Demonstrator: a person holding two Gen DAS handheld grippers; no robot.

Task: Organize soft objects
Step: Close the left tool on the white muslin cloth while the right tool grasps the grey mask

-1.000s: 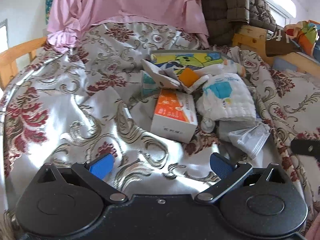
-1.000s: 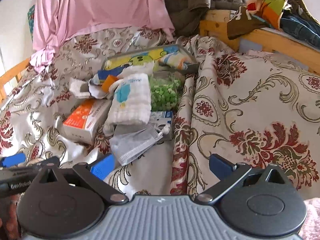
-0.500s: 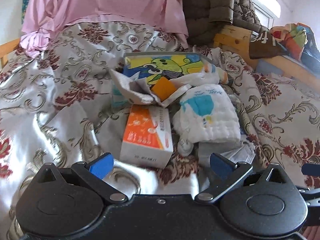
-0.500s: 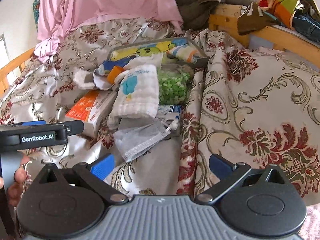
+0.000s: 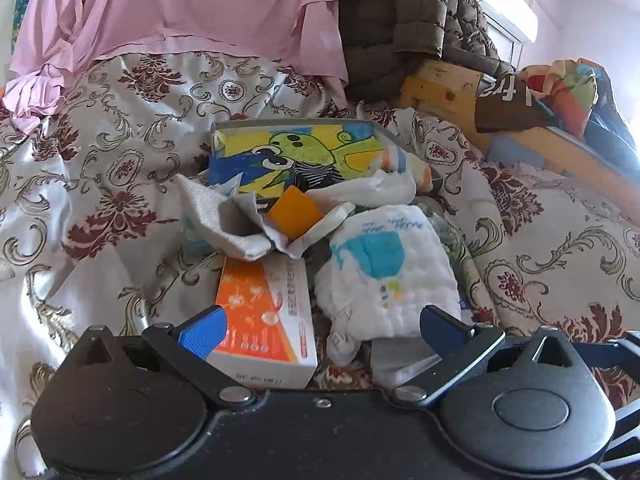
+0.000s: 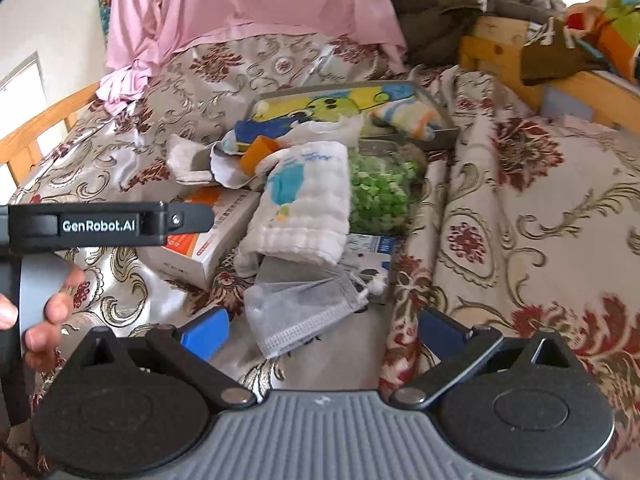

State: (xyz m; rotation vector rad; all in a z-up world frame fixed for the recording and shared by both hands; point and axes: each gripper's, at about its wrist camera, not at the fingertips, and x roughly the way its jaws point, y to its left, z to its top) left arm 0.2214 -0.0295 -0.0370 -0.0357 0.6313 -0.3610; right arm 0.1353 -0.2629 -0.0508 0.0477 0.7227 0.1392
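approach step: left gripper (image 5: 318, 330), fingers wide and empty, nears the white cloth (image 5: 386, 270); right gripper (image 6: 320, 330), also wide, faces the mask (image 6: 304, 314). next: close on cloth.

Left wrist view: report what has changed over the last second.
The left tool has moved in toward the pile, now open over the orange box and white towel. The right tool stayed open by the grey mask. Nothing was grasped, and the items lie as before.

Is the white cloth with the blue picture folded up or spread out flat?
Folded. The white cloth shows stacked layered edges at its near end.
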